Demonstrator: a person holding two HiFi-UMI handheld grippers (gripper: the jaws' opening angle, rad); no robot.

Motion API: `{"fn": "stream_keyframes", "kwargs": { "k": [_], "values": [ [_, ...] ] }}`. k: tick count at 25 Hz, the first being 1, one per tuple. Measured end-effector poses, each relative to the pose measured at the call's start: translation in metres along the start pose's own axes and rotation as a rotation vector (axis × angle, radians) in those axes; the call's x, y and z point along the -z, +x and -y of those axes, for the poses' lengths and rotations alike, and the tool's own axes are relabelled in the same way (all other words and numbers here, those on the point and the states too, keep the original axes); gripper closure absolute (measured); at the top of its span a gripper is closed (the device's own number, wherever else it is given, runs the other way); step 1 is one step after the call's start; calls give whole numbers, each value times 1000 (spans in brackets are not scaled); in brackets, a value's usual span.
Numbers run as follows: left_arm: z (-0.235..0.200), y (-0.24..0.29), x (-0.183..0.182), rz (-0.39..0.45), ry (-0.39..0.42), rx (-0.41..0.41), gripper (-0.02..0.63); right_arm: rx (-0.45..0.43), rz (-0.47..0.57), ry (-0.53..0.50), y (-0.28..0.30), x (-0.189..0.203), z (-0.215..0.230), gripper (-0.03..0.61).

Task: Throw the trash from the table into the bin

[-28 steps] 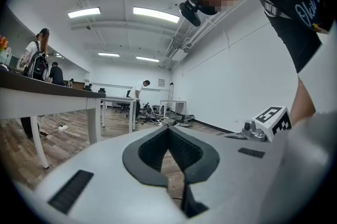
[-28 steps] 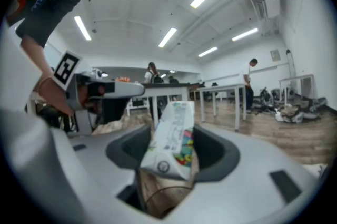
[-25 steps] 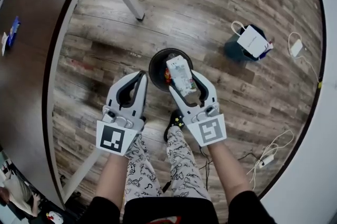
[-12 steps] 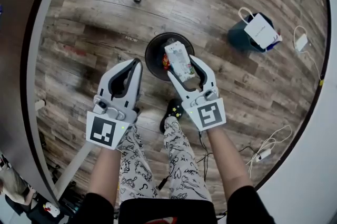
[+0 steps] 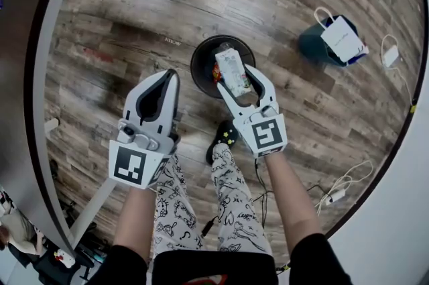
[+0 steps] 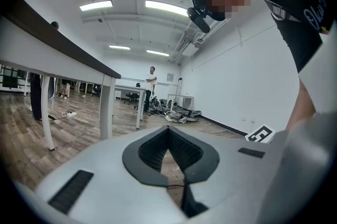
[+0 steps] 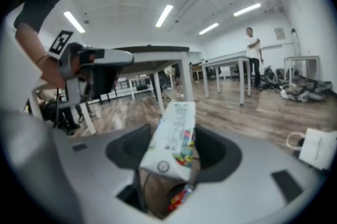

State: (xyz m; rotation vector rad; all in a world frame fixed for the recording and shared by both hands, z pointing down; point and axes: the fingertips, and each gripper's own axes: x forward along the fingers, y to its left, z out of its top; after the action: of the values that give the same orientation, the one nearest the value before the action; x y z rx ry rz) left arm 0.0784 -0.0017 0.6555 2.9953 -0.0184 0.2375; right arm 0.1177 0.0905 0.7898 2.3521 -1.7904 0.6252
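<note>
Right gripper (image 5: 234, 79) lowered, jaws clamped on white printed carton (image 5: 230, 69) over round black bin (image 5: 201, 53), frame centre; drop looks imminent. Left gripper (image 5: 171, 79) jaws together.

carton (image 5: 232, 73) above bin (image 5: 198, 68), bag (image 5: 340, 40) right

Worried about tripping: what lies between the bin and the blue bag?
Only bare wood floor separates the bin and the blue bag, as the head view shows.

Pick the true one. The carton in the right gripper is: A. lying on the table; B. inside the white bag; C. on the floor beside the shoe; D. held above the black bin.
D: the right gripper clamps the carton over the bin.
</note>
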Motion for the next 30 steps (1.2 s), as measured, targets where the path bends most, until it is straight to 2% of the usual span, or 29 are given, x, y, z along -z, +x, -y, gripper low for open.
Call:
{"fn": "stream_keyframes", "kwargs": {
  "k": [7,12,23,29,30],
  "values": [
    [-7,0,-10,21,4,-19,607,2,-49,15,8,6,5,319],
    [-8,0,-14,19,5,-15,607,16,-11,4,4,-12,6,319],
    [-6,-4,-57,52,-6,-18,607,10,178,71,-22,-113,-4,321],
    [-2,-14,-90,69,7,-9,606,3,239,17,-39,-177,-16,322],
    [-1,-16,-98,84,8,-5,606,19,251,2,-43,-188,-17,348]
  ]
}}
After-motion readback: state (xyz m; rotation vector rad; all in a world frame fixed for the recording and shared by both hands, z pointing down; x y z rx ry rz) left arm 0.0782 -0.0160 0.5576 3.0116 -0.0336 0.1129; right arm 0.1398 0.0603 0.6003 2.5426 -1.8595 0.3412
